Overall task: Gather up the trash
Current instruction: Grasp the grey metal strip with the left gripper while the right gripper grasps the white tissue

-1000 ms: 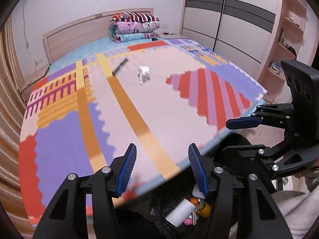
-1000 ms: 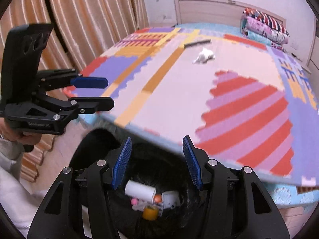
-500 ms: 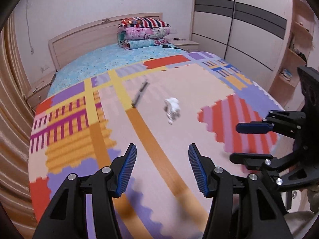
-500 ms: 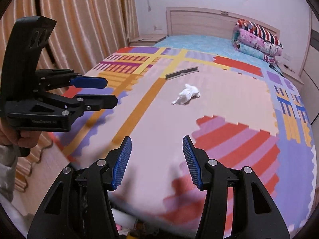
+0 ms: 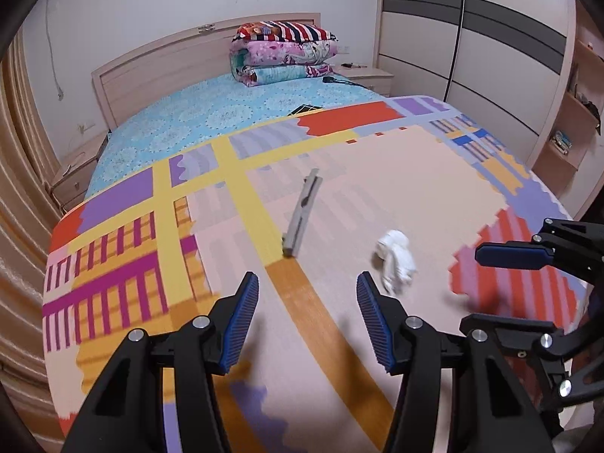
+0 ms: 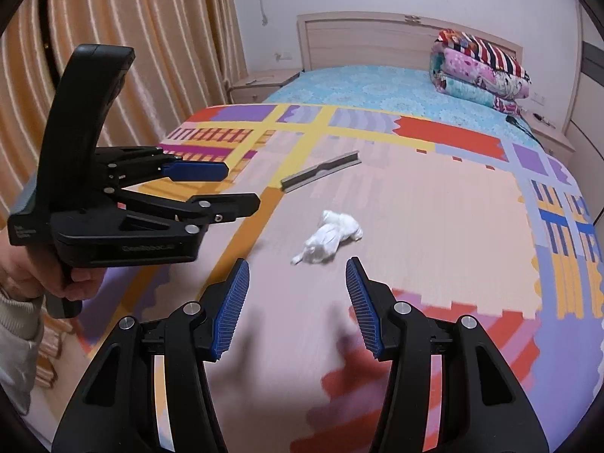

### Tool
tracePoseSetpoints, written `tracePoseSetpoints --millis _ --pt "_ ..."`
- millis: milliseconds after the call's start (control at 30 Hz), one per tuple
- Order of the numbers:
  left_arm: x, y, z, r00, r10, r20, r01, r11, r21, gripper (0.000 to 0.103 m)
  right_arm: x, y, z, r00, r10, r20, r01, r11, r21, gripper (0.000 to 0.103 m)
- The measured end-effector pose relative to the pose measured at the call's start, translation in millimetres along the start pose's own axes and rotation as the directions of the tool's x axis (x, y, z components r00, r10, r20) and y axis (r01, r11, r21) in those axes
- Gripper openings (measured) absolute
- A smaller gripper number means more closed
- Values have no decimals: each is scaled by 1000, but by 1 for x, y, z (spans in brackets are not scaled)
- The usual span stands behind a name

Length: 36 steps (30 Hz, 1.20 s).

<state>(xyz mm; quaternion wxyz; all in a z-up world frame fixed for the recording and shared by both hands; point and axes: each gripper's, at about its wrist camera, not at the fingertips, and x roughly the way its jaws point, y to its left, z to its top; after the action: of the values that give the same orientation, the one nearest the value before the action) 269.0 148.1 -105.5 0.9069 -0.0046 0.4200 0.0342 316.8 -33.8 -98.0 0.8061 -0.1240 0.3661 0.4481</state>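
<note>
A crumpled white tissue (image 5: 394, 258) (image 6: 329, 237) lies on the colourful foam mat (image 5: 415, 173) (image 6: 434, 207) that covers the bed. Beyond it rests a flat grey strip (image 5: 302, 213) (image 6: 321, 171). My left gripper (image 5: 307, 319) hovers over the mat's near part, open and empty, with the tissue ahead to its right. My right gripper (image 6: 296, 304) is open and empty too, the tissue just ahead between the lines of its fingers. In the right wrist view the left gripper (image 6: 219, 187) shows from the side, held by a hand (image 6: 45, 283); the right gripper (image 5: 506, 287) shows at the left wrist view's right edge.
Folded quilts (image 5: 283, 53) (image 6: 479, 68) are stacked by the wooden headboard (image 5: 170, 64). A blue sheet (image 5: 211, 120) covers the bed's far part. Striped curtains (image 6: 132, 37) hang on the left, a wardrobe (image 5: 472, 37) stands on the right, with nightstands (image 5: 362, 75) beside the bed.
Both grippers have moved forward from above the black trash bin onto the bed. The bin has dropped out of view, and the tissue and grey strip now look much closer.
</note>
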Motion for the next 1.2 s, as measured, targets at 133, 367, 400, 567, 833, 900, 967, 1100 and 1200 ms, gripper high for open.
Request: tracePoseSetpoints --millis 133,367,400,567,833,900,967,1100,1200 --pt "25 9 8 1000 3 -17 -3 1000 -9 52 16 -11 7 1000 -9 -5 9 999 33 53" --pt "56 18 16 999 -30 -43 30 999 -11 51 37 -24 18 1000 -19 -17 20 998 61 53" --pt "58 18 16 999 -30 -38 30 1000 -5 51 39 -24 19 1000 -23 -17 24 998 56 53" --pt "61 20 20 999 -34 -21 33 999 -11 47 52 -25 22 999 -28 -39 29 999 46 53" --pt "58 26 20 1000 0 -24 0 1000 5 11 64 -18 20 996 -69 -58 70 998 11 52" --pt "55 27 19 1000 -3 -19 3 1000 2 11 64 -16 19 994 -99 -55 98 995 -16 40" --pt "51 26 18 1000 -3 -13 3 1000 8 11 64 -17 18 989 -140 -50 139 990 -32 28" --pt "42 21 15 1000 -1 -1 1 1000 18 11 61 -23 19 990 -123 -62 123 992 -16 24" --pt "29 19 11 1000 -1 15 1 1000 25 11 57 -23 19 991 -122 -64 120 992 -24 23"
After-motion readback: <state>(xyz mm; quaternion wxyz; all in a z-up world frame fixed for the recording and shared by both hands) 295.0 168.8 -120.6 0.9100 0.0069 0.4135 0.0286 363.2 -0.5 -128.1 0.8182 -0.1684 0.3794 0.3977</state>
